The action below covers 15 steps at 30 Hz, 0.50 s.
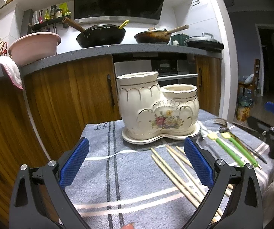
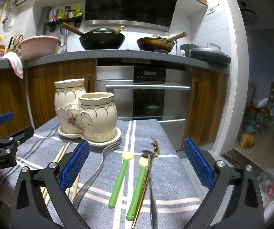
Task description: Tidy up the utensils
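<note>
Only the right wrist view shows the silver fork (image 2: 96, 173) whole, lying at 6 o'clock of the ceramic holder (image 2: 87, 112). The right gripper (image 2: 137, 164) gapes wide and empty above the green-handled utensils (image 2: 118, 179), the holder at its 11 o'clock. The left gripper (image 1: 137, 162) is likewise spread, holding nothing; the chopsticks (image 1: 175, 173) lie at its 4 o'clock, the holder at 12.

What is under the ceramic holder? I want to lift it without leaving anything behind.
The ceramic utensil holder stands on a matching cream saucer, which lies on the striped grey cloth. The saucer's middle is covered.
</note>
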Tool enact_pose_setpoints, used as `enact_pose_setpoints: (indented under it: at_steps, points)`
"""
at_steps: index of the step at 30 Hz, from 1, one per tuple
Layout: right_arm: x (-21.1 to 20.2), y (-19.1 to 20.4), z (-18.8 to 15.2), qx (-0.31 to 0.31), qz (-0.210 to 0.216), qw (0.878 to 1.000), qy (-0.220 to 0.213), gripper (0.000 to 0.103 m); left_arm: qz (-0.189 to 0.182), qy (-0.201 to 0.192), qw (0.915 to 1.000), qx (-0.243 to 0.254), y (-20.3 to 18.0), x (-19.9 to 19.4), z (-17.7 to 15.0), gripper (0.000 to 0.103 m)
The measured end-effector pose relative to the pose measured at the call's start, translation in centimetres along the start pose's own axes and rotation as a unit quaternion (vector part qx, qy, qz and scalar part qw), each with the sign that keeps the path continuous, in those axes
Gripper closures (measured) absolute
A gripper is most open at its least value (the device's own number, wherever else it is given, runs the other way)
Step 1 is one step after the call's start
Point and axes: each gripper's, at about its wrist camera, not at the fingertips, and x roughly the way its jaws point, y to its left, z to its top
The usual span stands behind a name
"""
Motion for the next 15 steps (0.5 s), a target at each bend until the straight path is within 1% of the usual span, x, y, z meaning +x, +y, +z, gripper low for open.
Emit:
enact_pose_setpoints:
  at_steps: [3,5,7,9,10,14,15]
  points:
    - [0.1,-0.2,-0.1,0.005,0.0,1.0,-0.001,0.005,-0.011,0.037,0.9993,-0.001,0.2,0.9,-0.2,0.005]
    - [0.0,-0.2,-0.3,0.008,0.001,1.0,-0.001,0.005,-0.021,0.061,0.9978,-0.01,0.6,1.4,-0.3,0.005]
    - [0.2,-0.2,-0.8,0.013,0.002,1.0,-0.001,0.005,-0.03,0.065,0.9973,-0.012,0.9,1.5,-0.3,0.005]
    - [0.1,-0.3,-0.8,0.019,0.004,1.0,-0.002,0.005,-0.029,0.071,0.9971,-0.006,1.0,1.6,-0.1,0.005]
    - [0.1,-0.5,-0.6,0.021,0.006,1.0,-0.002,0.005,-0.025,0.081,0.9964,-0.001,0.9,1.9,-0.1,0.005]
    - [0.0,-0.8,-0.1,0.029,0.012,1.0,-0.004,0.005,-0.037,0.14,0.9894,0.007,0.5,3.5,-0.5,0.005]
    - [-0.1,-0.8,0.0,0.03,0.014,0.999,-0.004,0.005,-0.037,0.15,0.988,0.007,0.3,3.8,-0.7,0.005]
